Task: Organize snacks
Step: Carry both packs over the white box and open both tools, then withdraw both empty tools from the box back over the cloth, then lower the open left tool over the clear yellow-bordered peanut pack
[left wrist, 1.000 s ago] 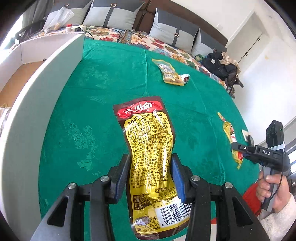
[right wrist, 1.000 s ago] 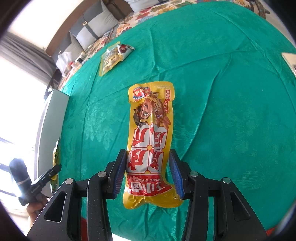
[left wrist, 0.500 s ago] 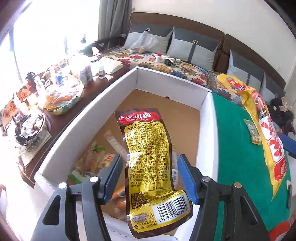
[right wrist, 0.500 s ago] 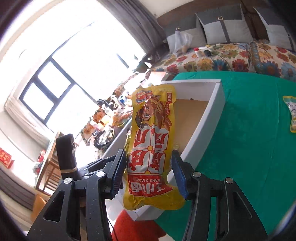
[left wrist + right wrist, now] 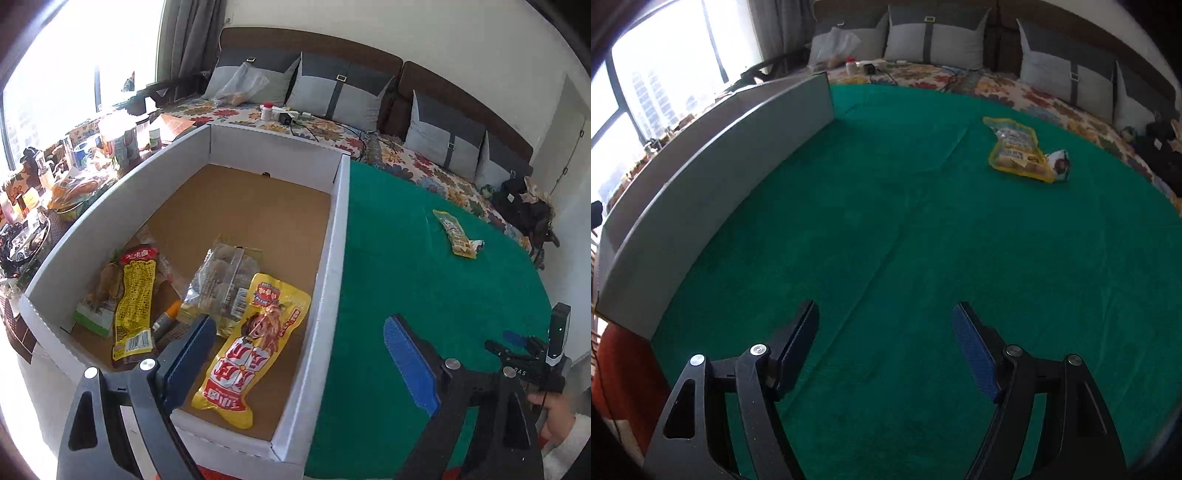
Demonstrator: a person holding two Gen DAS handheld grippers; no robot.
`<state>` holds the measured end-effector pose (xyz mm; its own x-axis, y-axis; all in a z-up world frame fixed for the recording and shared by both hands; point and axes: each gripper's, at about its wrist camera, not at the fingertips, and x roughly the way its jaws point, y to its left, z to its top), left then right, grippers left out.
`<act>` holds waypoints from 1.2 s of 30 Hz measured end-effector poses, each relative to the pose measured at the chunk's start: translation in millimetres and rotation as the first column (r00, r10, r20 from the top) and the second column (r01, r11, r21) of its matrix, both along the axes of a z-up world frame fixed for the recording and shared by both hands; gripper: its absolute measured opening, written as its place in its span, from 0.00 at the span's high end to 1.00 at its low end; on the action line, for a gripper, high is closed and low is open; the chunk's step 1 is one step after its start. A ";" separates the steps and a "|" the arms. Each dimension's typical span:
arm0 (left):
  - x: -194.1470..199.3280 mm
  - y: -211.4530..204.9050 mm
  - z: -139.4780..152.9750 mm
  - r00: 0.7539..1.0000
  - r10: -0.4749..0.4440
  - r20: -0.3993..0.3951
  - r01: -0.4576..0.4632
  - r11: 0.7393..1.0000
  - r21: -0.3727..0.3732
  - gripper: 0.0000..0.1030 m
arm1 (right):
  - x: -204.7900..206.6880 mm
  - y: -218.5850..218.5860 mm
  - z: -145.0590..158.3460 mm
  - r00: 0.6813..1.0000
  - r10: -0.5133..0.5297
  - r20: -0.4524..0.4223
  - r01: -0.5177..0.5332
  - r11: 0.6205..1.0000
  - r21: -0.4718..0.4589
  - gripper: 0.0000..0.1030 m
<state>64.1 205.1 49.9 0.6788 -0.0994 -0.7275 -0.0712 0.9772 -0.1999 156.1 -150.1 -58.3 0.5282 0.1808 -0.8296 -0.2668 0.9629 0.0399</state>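
Note:
A white cardboard box (image 5: pixel 334 236) stands at the left edge of the green table (image 5: pixel 406 266). Inside it lie a yellow and red snack pouch (image 5: pixel 247 350), a dark-edged yellow pouch (image 5: pixel 135 299), a clear bag (image 5: pixel 225 273) and other packets. My left gripper (image 5: pixel 299 350) is open and empty above the box's near right corner. My right gripper (image 5: pixel 884 343) is open and empty over the green table (image 5: pixel 905 229); it also shows in the left wrist view (image 5: pixel 524 350). One yellow snack pack (image 5: pixel 1019 153) lies far right on the table, also in the left wrist view (image 5: pixel 456 236).
The box's outer wall (image 5: pixel 713 170) runs along the left in the right wrist view. A sofa with grey cushions (image 5: pixel 340 92) and small items stands behind the table. A cluttered side table (image 5: pixel 74 166) is left of the box.
Both grippers opened and let go of their pouches, which now lie in the box. The right gripper swung back over the green table; the left drew back to the box's near corner.

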 end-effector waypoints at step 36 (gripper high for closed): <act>401.1 -360.9 -90.0 0.925 -0.196 -0.325 0.226 0.973 0.057 0.01 | -16.9 -174.3 -33.8 0.924 -0.379 0.048 0.380 0.925 -0.012 0.06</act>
